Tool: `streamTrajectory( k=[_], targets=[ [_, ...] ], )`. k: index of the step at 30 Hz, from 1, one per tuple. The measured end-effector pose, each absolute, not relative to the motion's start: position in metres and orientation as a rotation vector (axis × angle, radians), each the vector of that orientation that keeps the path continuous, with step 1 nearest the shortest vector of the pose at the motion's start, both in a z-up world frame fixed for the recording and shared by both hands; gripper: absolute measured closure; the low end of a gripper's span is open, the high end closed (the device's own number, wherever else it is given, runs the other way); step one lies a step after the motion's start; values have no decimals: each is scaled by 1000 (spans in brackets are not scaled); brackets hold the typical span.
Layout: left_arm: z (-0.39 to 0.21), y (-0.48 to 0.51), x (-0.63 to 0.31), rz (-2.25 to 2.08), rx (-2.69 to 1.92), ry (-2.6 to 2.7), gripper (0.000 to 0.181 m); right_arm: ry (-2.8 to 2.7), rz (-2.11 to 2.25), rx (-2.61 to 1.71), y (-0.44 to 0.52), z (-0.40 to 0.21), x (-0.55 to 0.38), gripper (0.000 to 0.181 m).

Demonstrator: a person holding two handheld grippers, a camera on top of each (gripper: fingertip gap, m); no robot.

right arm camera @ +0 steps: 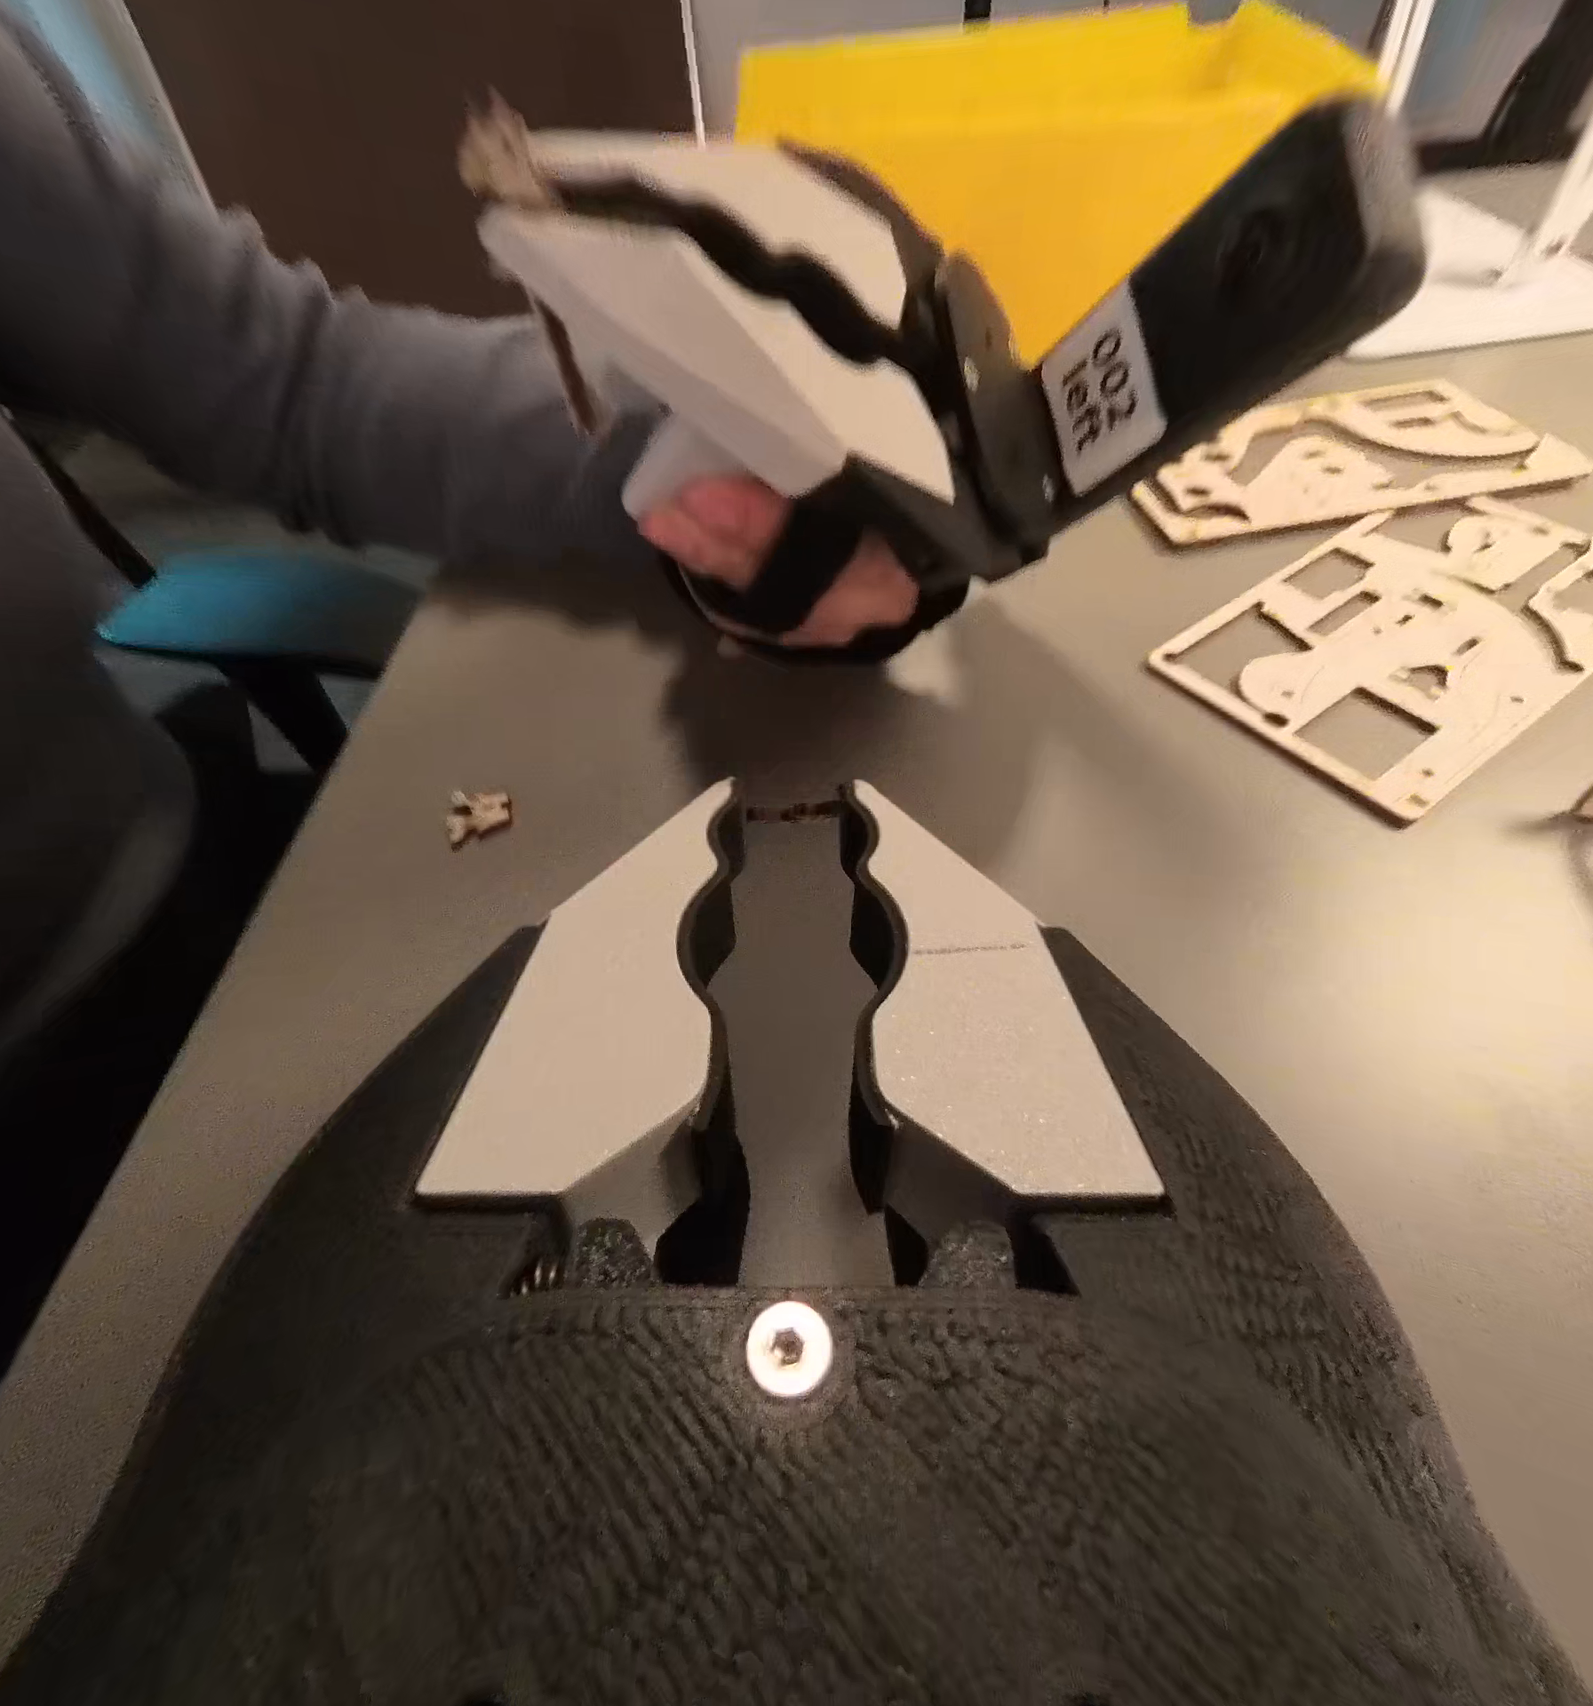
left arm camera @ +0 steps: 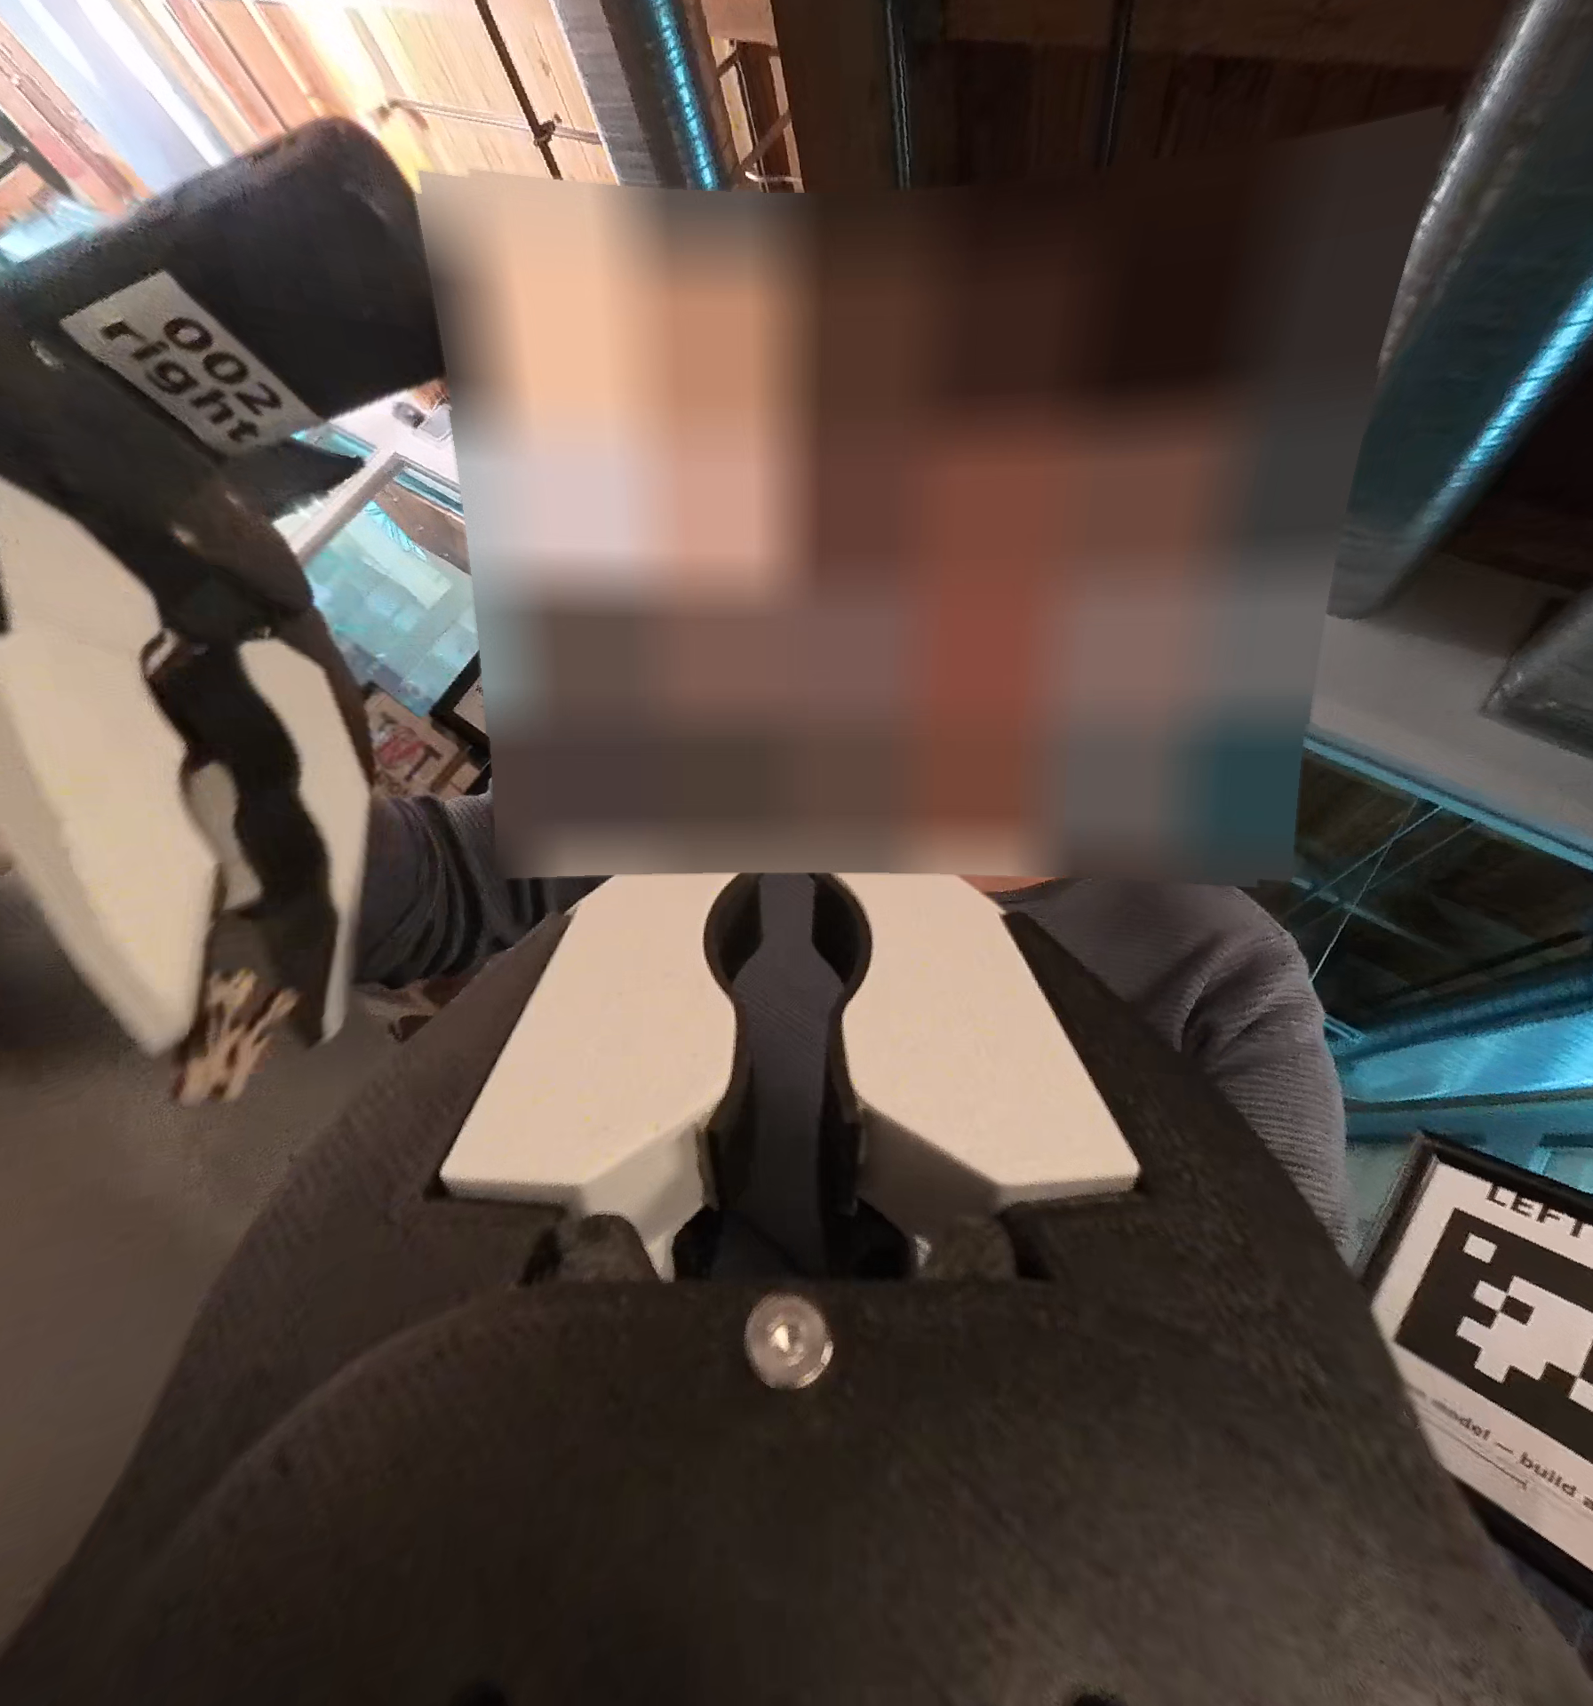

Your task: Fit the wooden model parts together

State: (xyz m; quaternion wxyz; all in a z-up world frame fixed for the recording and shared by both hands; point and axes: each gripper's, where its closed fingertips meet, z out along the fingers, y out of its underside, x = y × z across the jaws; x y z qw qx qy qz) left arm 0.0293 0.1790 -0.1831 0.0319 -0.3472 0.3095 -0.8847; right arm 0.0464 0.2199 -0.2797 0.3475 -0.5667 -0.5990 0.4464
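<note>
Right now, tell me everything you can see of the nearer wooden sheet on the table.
The nearer wooden sheet is pale, thin laser-cut plywood. It is a rectangular frame with several empty cut-outs and some parts still held in it. It lies flat on the grey table, at the right of the right wrist view, with another sheet beyond it. Nothing grips it.

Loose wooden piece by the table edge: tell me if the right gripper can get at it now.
Probably not to grasp. The loose wooden piece lies on bare table left of the right gripper, nothing between, but its jaws already pinch a thin wooden part.
</note>
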Motion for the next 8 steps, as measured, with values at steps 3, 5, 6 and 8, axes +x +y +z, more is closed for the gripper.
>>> streamTrajectory(
  k=[3, 5, 6, 8],
  targets=[
    [-184, 178, 31, -2711, -1089, 962, 180, -1649, 1084, -1511, 215, -300, 41, 163],
    [-185, 178, 32, -2709, -1095, 957, 180, -1697, 1035, -1519, 212, -310, 37, 163],
    [-185, 179, 32, -2709, -1093, 955, 180, -1724, 1022, -1524, 209, -313, 35, 163],
    [-184, 179, 31, -2704, -1083, 953, 180, -1761, 987, -1518, 206, -318, 33, 163]
  ],
)
